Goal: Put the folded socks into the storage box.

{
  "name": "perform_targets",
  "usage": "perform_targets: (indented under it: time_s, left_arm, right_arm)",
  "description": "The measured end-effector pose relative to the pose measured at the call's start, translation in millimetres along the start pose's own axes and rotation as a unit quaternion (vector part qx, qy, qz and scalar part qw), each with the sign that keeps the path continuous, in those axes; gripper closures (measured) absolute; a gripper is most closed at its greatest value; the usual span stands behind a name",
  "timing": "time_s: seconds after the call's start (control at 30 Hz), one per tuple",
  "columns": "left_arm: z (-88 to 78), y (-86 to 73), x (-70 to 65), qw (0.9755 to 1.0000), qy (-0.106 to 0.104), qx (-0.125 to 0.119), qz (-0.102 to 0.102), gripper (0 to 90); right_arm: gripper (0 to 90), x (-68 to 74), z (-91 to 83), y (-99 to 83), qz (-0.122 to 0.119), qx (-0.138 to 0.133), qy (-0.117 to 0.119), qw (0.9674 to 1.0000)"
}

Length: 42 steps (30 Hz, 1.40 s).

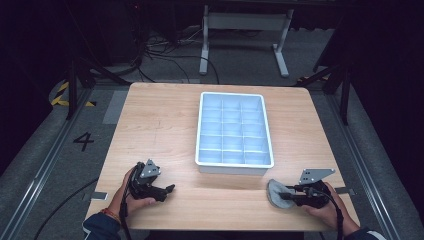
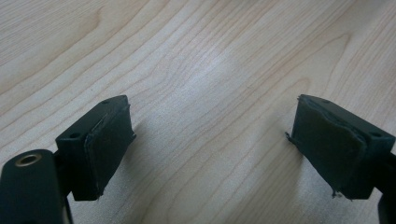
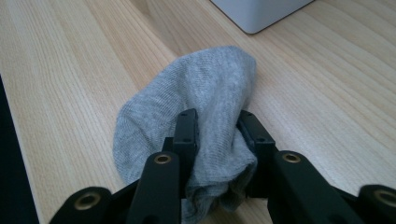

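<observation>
Right claw pinched a grey sock lying on the counter near the front corner of the white divided tray. Left claw hovered spread wide over bare wood.

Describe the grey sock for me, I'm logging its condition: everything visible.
The grey sock is a knit fabric piece, bunched and folded over, lying on the wooden table near its front right edge, just short of the white divided tray. The right tool is shut on its near end, pinching a fold. No holes or stains show.
</observation>
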State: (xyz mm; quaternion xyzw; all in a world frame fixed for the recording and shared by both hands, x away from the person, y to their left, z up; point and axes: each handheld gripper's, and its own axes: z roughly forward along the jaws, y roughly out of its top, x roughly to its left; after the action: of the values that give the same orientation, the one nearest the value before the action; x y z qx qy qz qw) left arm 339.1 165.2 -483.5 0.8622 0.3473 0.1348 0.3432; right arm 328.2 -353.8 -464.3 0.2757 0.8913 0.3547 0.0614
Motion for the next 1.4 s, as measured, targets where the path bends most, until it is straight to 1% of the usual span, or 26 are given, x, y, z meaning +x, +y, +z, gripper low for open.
perform_targets:
  time_s: [0.03,0.07,0.1,0.13,0.17,0.2,0.33,0.4,0.53,0.67,0.87,1.03,1.17,1.23,1.4]
  left_arm:
    - [0.1,-0.1,-0.1,1.0,-0.001,0.0,-0.001,12.9]
    - [0.0,-0.8,-0.9,1.0,-0.002,-0.002,-0.008,13.1]
    - [-1.1,-1.3,-0.4,1.0,0.001,-0.002,-0.005,13.8]
    - [-1.5,-2.0,-0.4,1.0,0.0,-0.003,-0.006,14.4]
    - [-2.5,-2.3,-0.1,1.0,0.003,0.0,-0.004,14.5]
    - [-2.4,-2.6,-0.7,1.0,0.002,-0.002,-0.009,14.6]
    - [-2.6,-2.5,0.0,1.0,0.002,-0.001,-0.005,14.6]
    - [-2.5,-2.6,-0.3,1.0,0.002,-0.002,-0.007,14.6]
    - [-2.5,-2.9,-0.2,1.0,0.001,-0.002,-0.007,14.7]
    - [-2.7,-3.0,-0.2,1.0,0.002,-0.002,-0.007,14.8]
    - [-2.7,-3.0,-0.2,1.0,0.001,-0.002,-0.007,14.8]
    - [-3.1,-3.4,0.2,1.0,0.002,-0.003,-0.005,14.9]
    - [-3.1,-3.3,0.1,1.0,0.001,-0.003,-0.006,14.9]
    - [-3.1,-3.3,0.1,1.0,0.001,-0.003,-0.006,14.9]
    - [-3.1,-3.3,0.1,1.0,0.001,-0.003,-0.006,14.9]
  right_arm:
    - [73.1,-0.4,-0.6,-0.3,-0.003,0.0,-0.002,1.0]
    - [73.4,-1.1,-1.2,-0.4,-0.001,0.001,-0.001,1.0]
    - [73.7,-2.1,-1.8,-0.4,-0.003,0.0,-0.003,1.0]
    - [73.8,-2.9,-2.5,-0.4,-0.001,-0.002,-0.001,1.0]
    - [73.9,-4.2,-2.8,-0.5,0.0,-0.005,-0.002,1.0]
    - [73.9,-5.3,-3.0,-0.2,0.0,-0.006,-0.004,1.0]
    - [74.1,-9.4,-3.0,1.2,0.002,-0.01,-0.005,0.9999]
    - [74.2,-10.5,-3.8,1.4,0.002,-0.015,-0.006,0.9999]
    - [74.2,-11.0,-6.3,1.8,0.004,-0.021,-0.008,0.9997]
    - [74.2,-10.8,-8.5,2.4,0.001,-0.025,-0.012,0.9996]
    - [74.3,-11.6,-16.0,4.0,0.003,-0.042,-0.014,0.999]
    - [74.3,-13.4,-21.2,4.4,0.005,-0.051,-0.023,0.9984]
    - [74.3,-14.1,-24.4,5.2,0.004,-0.061,-0.039,0.9974]
    - [74.3,-14.0,-25.3,5.9,0.005,-0.063,-0.039,0.9972]
    - [74.3,-13.6,-31.0,6.3,0.003,-0.072,-0.048,0.9962]
